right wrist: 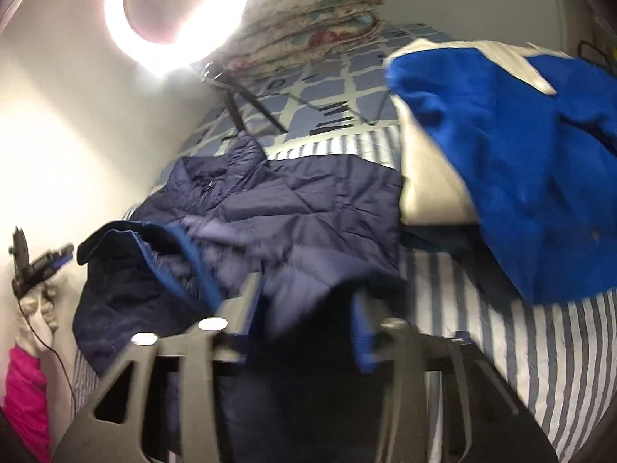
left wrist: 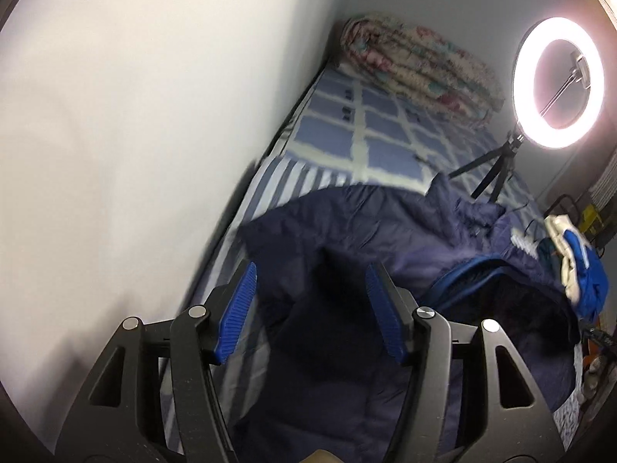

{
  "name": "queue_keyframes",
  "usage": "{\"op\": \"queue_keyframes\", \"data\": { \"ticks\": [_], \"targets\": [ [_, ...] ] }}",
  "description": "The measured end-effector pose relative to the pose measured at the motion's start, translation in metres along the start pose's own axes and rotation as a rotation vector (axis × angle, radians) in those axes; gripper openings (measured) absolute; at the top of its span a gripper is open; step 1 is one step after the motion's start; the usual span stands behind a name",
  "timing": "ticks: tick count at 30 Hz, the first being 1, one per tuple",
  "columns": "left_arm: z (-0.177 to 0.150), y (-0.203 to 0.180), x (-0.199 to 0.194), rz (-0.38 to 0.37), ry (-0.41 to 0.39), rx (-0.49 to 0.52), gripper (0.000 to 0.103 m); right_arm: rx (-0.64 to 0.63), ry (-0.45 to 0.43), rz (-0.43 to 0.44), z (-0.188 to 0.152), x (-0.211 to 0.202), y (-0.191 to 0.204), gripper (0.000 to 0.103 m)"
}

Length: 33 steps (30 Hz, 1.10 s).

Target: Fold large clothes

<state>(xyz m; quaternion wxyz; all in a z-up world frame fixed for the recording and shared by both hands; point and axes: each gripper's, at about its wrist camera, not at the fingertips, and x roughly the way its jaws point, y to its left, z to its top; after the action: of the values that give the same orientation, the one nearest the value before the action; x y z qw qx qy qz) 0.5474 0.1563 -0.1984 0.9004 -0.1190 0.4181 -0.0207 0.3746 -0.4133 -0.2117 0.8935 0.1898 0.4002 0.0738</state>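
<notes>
On the bed: a big dark blue puffy jacket (left wrist: 347,231) lies spread on the striped sheet (left wrist: 285,177), so it can be folded flat.
Left of the jacket: a white wall (left wrist: 115,135) runs along the bed.
Left gripper (left wrist: 310,310): it hangs just over the near part of the jacket. Its jaws are wide apart and hold nothing. I think it is ready to pick up an edge.
Jacket inside: near the collar the jacket is flipped open, and a brighter blue trim (left wrist: 462,270) shows. It looks rumpled there, so it may need smoothing first.
Behind the jacket: a checked blue blanket (left wrist: 385,123) covers the bed, and a rolled flowery quilt (left wrist: 420,69) sits at the far end, out of the way.
Right gripper (right wrist: 308,316): it is blurry, low over the jacket's near edge. Its jaws look apart, with no cloth pinched that I can see.
Right of the jacket: a bright blue and white garment (right wrist: 520,177) is piled up, maybe waiting its turn.
Beside the jacket's far corner: a ring light (left wrist: 557,81) on a small tripod (left wrist: 497,166) stands on the bed, likely to light the work.
</notes>
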Motion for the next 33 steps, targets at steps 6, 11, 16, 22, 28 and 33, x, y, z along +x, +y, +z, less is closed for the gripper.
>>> {"op": "queue_keyframes", "data": {
  "ticks": [6,11,16,22,28,33],
  "targets": [
    [-0.017,-0.002,0.038,0.035,0.103,0.055,0.061,0.069,-0.002,-0.027,-0.024,-0.007,-0.03,0.052],
    [-0.023,-0.012,0.06,0.052,0.142,0.068,0.057,0.021,0.09,-0.054,-0.029,0.016,-0.022,0.052],
    [-0.029,-0.024,0.063,0.083,0.142,0.127,0.009,-0.034,0.123,-0.071,-0.02,0.031,-0.003,0.042],
    [-0.028,-0.038,0.055,0.124,0.09,0.21,0.001,-0.104,0.135,-0.121,-0.02,0.037,0.003,0.003],
    [-0.012,-0.047,0.043,0.158,-0.012,0.223,0.0,-0.194,0.067,-0.192,-0.014,0.019,0.016,0.001],
    [0.006,-0.048,0.021,0.164,-0.167,0.186,0.0,-0.304,-0.133,-0.266,-0.001,-0.025,0.047,0.001]
  ]
}}
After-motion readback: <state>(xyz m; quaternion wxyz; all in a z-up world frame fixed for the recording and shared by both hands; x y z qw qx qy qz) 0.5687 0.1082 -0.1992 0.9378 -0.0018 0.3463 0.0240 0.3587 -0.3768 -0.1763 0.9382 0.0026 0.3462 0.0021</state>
